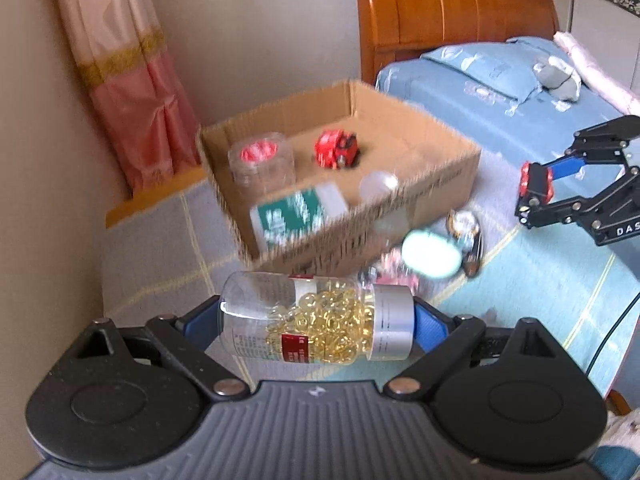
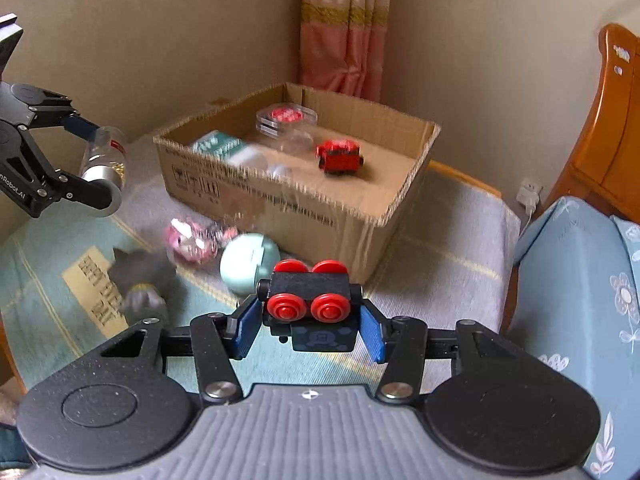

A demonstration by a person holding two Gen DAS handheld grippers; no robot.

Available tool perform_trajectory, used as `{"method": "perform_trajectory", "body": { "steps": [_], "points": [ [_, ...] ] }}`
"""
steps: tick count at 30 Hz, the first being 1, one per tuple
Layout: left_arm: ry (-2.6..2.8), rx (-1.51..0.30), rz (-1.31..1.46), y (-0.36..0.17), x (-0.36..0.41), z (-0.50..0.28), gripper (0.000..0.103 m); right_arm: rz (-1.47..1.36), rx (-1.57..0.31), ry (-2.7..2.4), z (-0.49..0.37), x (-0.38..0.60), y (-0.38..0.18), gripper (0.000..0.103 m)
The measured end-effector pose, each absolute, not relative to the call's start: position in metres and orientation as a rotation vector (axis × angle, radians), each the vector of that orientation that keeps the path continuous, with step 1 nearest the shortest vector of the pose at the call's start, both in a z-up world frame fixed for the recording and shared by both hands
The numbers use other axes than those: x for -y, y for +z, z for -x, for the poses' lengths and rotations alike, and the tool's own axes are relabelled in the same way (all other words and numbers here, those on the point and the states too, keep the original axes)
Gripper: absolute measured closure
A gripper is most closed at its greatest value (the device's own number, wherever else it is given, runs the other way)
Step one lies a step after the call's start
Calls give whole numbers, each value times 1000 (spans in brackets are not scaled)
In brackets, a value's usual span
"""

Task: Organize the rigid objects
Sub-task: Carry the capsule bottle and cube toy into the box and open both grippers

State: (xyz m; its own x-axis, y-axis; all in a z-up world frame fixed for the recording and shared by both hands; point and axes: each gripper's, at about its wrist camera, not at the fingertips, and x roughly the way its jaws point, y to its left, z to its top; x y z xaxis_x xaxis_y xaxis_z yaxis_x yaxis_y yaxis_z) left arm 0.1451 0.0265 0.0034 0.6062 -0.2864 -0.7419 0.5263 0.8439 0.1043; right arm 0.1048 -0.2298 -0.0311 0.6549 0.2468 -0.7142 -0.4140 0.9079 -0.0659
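Note:
My left gripper (image 1: 318,322) is shut on a clear bottle of yellow capsules (image 1: 316,318) with a silver cap, held sideways in the air in front of the cardboard box (image 1: 420,196). It also shows in the right wrist view (image 2: 102,160). My right gripper (image 2: 308,318) is shut on a black toy train car with red wheels (image 2: 310,306), held above the blanket in front of the box (image 2: 288,208). In the box lie a red toy train (image 2: 340,157), a clear jar with red inside (image 2: 286,118) and a green-white carton (image 2: 218,146).
On the blanket in front of the box lie a mint round case (image 2: 250,262), a pink packet (image 2: 192,242) and a grey figure (image 2: 140,280). A wooden headboard (image 1: 452,12) and blue bedding (image 1: 500,92) are to the right. A curtain (image 2: 344,28) hangs behind the box.

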Motion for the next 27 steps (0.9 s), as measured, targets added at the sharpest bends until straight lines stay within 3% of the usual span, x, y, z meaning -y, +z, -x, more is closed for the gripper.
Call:
{"method": "perform_trajectory", "body": {
  "steps": [13, 27],
  "points": [
    [-501, -707, -328, 45, 15, -211, 9, 251, -658, 368, -152, 231, 17, 46],
    [-427, -740, -279, 46, 47, -311, 9, 268, -699, 352, -241, 215, 5, 46]
  ]
}}
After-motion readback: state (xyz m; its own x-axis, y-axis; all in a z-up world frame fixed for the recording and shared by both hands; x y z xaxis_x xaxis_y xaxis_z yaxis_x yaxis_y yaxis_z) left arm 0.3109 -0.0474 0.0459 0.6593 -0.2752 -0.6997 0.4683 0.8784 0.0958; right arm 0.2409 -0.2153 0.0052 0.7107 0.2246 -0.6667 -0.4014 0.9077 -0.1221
